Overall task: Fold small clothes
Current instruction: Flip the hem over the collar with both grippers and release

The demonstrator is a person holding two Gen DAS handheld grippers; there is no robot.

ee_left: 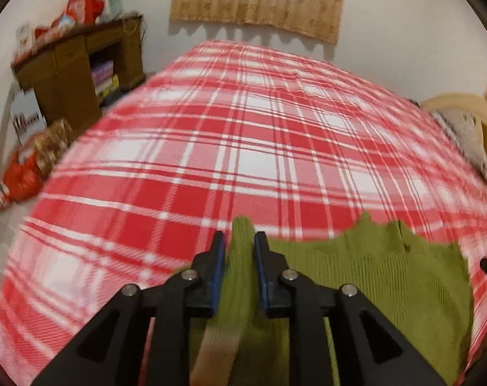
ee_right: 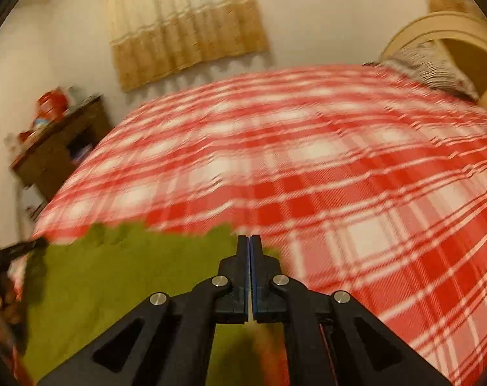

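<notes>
- My left gripper (ee_left: 239, 241) has its 2 blue-padded fingers (ee_left: 218, 270) parted, with a bunched strap or corner of the green ribbed knit garment (ee_left: 372, 276) standing up in the gap; I judge the pads pinch it, though a little space shows either side.
- My right gripper (ee_right: 249, 244) has its fingers pressed together, only a hairline between the pads. The garment's edge runs right up to the tips, so I take it a thin layer is nipped there, but the frame is blurred and I cannot see cloth between the pads.
- The garment lies along the near edge of the bed's red-and-white plaid cover (ee_left: 243, 128), stretched between my 2 grippers, its far hem wavy and scalloped.
- The knit looks light, soft and stretchy: it will sag and drape, not hold a crease by itself, and a ribbed weave can slip from a shallow pinch.
- I judge the best holds are the 2 top corners or shoulder seams, taken deep in the pads with even tension, so the fold lands square.
- A brown wooden shelf (ee_left: 82, 70) stands beyond the cover's far left corner, well clear.
</notes>
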